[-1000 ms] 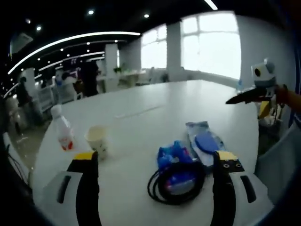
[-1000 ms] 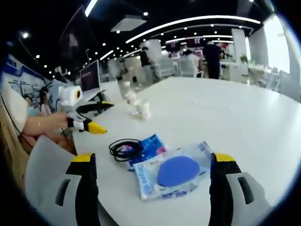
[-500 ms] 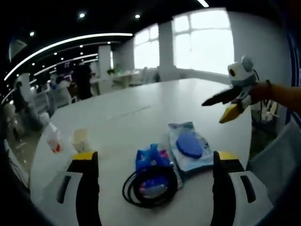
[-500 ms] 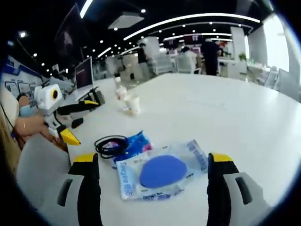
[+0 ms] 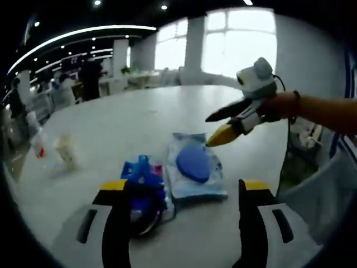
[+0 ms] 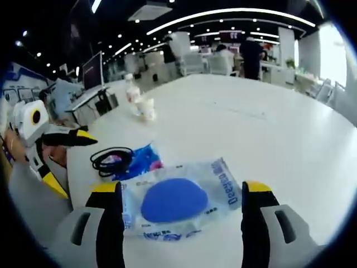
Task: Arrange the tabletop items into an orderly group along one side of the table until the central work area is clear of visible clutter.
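Clear packet with blue oval pad lying flat on the white counter, blue wrapper touching its edge, black coiled cable on the wrapper, paper cup and small bottle upright, well apart

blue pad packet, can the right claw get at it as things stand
Probably yes. The packet lies flat on the table between the right claw's open jaws, with nothing over it; the cable lies off to one side.

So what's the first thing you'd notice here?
Probably the clear packet with a blue oval pad, lying on the white table right between the right tongs. Beside it sits a blue wrapper with a coiled black cable on top.
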Tool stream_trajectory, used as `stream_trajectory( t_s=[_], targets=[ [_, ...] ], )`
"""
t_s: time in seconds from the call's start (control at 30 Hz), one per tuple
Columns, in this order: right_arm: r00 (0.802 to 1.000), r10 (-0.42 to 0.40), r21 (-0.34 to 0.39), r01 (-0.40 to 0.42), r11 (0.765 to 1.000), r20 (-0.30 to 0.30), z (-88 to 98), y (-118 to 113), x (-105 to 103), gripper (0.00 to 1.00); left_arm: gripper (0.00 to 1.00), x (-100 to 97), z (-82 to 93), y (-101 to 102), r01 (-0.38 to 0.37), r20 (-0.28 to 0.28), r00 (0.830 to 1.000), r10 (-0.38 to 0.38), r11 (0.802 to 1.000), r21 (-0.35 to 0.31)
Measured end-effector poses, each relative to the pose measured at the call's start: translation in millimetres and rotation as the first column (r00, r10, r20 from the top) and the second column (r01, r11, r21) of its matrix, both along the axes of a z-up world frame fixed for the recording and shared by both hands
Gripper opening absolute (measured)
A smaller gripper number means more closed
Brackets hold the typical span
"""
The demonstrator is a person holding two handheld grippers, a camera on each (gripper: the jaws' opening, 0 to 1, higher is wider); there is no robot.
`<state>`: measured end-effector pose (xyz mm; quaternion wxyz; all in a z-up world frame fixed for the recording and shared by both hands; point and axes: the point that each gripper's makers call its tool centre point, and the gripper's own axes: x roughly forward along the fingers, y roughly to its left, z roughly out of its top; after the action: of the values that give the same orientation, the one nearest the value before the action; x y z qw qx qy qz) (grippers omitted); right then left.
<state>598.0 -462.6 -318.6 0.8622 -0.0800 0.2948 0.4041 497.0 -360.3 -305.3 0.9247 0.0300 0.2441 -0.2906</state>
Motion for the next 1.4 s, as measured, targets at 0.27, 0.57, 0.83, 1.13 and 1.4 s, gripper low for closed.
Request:
stream_trajectory(
  t_s=[0.27, 0.57, 0.83, 1.13, 1.4],
  targets=[
    [1.000, 0.001, -0.032, -0.001, 0.999, -0.014, -18.3, -11.3, 12.9, 0.82, 0.61, -7.6, -22.3, -11.1, -0.039, -0.110, 0.993, 0.037, 0.999, -0.016],
    [0.999, -0.020, -0.078, 0.017, 0.997, -0.031, -40.5, -26.2, 26.5, 0.75, 0.50, -10.9, -45.5, -22.3, -0.135, -0.267, 0.958, 0.106, 0.986, -0.095],
    [0.999, -0.021, -0.111, 0.017, 0.994, -0.031, -51.1, -33.6, 26.0, 0.64, 0.38, -14.7, -57.9, -44.1, -0.209, -0.405, 0.907, 0.111, 0.956, -0.206],
    [1.000, -0.011, -0.136, 0.009, 0.991, -0.013, -54.7, -42.0, 28.8, 0.46, 0.33, -12.6, -72.7, -57.3, -0.312, -0.516, 0.843, 0.149, 0.918, -0.244],
    [0.996, -0.048, -0.184, 0.060, 0.981, 0.068, -55.6, -54.7, 45.0, 0.21, 0.27, -11.4, -83.3, -62.6, -0.354, -0.572, 0.805, 0.158, 0.902, -0.248]
  ],
)
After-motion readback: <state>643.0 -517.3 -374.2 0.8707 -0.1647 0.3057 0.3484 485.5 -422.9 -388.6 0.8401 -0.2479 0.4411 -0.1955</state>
